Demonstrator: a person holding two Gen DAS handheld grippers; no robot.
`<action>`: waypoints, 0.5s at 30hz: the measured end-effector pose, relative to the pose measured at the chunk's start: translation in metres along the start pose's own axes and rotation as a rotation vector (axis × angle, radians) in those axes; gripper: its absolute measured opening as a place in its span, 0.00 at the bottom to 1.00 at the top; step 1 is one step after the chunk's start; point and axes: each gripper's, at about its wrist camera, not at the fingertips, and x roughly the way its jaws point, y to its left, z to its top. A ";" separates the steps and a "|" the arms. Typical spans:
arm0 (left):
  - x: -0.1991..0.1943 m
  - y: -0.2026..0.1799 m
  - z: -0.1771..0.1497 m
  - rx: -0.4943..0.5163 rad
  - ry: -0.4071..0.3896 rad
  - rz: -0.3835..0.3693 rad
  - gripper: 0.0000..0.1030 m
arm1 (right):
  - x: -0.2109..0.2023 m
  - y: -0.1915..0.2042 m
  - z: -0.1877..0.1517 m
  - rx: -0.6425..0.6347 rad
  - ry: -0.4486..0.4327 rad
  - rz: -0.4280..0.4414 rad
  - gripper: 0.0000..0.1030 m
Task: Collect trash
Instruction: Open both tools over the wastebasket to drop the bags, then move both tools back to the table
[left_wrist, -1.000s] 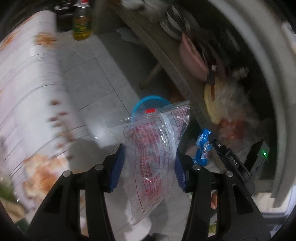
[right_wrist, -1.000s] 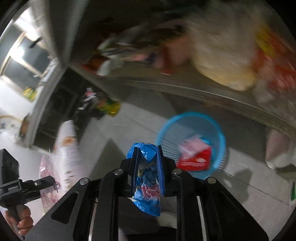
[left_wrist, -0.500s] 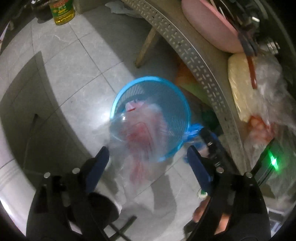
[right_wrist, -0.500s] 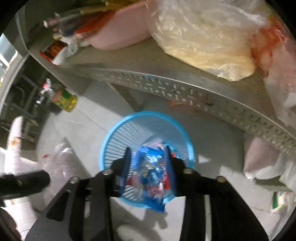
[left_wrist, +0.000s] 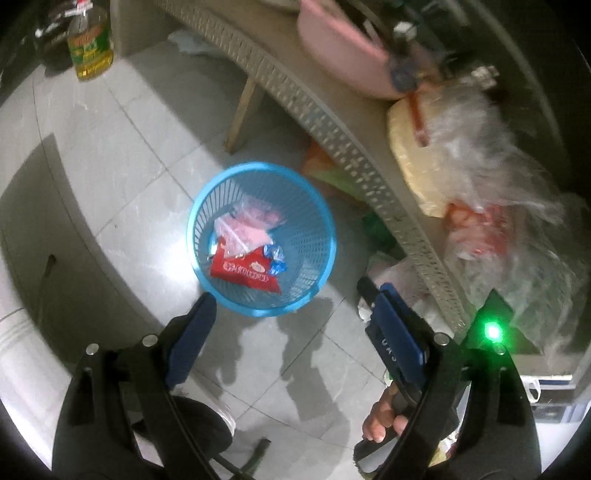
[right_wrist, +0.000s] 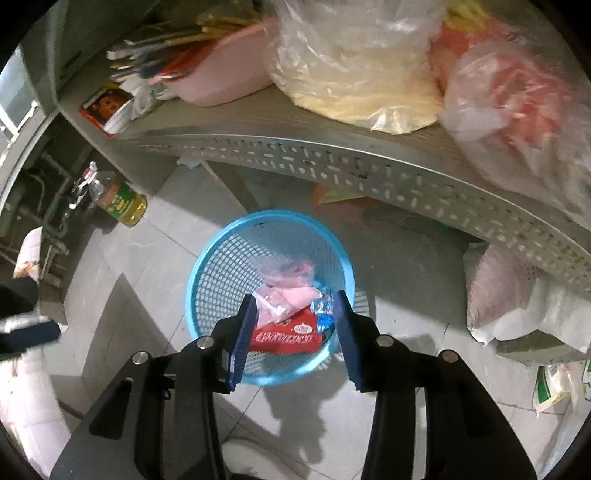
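A blue mesh wastebasket (left_wrist: 314, 210) stands on the tiled floor; it also shows in the right wrist view (right_wrist: 207, 280). Inside lie a clear plastic bag with pink print (left_wrist: 247, 229), a red wrapper (left_wrist: 243, 271) and a small blue wrapper (left_wrist: 276, 260). They show in the right wrist view too: the bag (right_wrist: 286, 293), the red wrapper (right_wrist: 286, 336), the blue wrapper (right_wrist: 322, 312). My left gripper (left_wrist: 295, 314) is open and empty above the basket's near side. My right gripper (right_wrist: 295, 304) is open and empty over the basket. It shows at the right of the left wrist view (left_wrist: 391, 328).
A perforated metal shelf (right_wrist: 332, 155) overhangs the basket, loaded with a pink basin (right_wrist: 221, 77) and plastic bags (right_wrist: 354, 66). An oil bottle (left_wrist: 90, 44) stands on the floor at the far left. Sacks (right_wrist: 517, 314) lie under the shelf at right.
Both grippers opened over the basket. The clear plastic bag dropped from the left one and the blue wrapper from the right one; both now lie in the basket.
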 end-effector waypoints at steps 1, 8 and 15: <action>-0.009 -0.001 -0.004 0.007 -0.020 -0.008 0.81 | -0.009 0.002 -0.004 -0.010 -0.005 0.003 0.42; -0.109 -0.004 -0.071 0.150 -0.167 -0.141 0.86 | -0.083 0.039 -0.027 -0.163 -0.096 0.034 0.72; -0.210 0.021 -0.164 0.152 -0.408 -0.117 0.92 | -0.168 0.092 -0.039 -0.306 -0.213 0.096 0.92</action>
